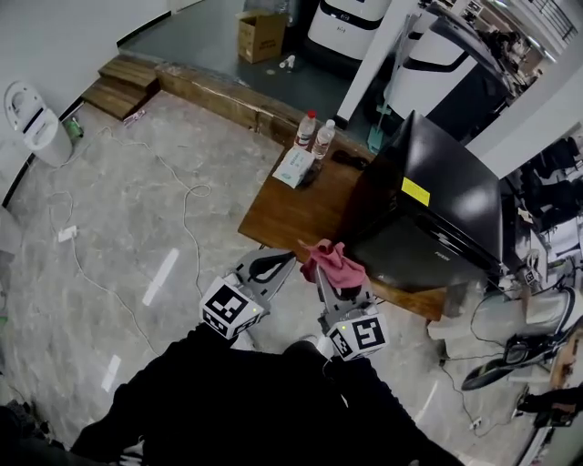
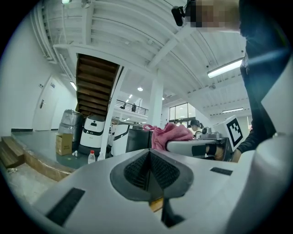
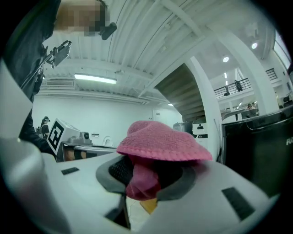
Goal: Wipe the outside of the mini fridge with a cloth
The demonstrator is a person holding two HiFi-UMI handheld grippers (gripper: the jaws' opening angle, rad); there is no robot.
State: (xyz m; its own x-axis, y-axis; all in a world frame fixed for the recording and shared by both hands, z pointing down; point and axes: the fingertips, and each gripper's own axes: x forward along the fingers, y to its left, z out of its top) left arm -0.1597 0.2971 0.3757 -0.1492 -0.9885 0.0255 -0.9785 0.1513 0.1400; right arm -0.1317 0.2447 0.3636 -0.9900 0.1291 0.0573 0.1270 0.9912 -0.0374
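The black mini fridge [image 1: 437, 205] stands on a low wooden table [image 1: 291, 214], its front face toward me; in the right gripper view it is the dark box [image 3: 261, 146] at the right edge. My right gripper [image 1: 335, 273] is shut on a pink cloth [image 1: 330, 259], held just off the fridge's lower left corner. The cloth [image 3: 158, 146] bulges out over the jaws in the right gripper view. My left gripper [image 1: 266, 266] hangs beside it to the left, shut with nothing in it, near the table's front edge. The left gripper view shows the cloth [image 2: 170, 133] and the fridge [image 2: 137, 139] beyond.
Two water bottles [image 1: 314, 135] and a tissue pack [image 1: 293, 167] sit at the table's far end. White cables [image 1: 187, 205] trail across the marble floor to the left. A cardboard box [image 1: 261, 35] and large white machines [image 1: 351, 23] stand further back. Clutter and a fan [image 1: 524, 350] fill the right.
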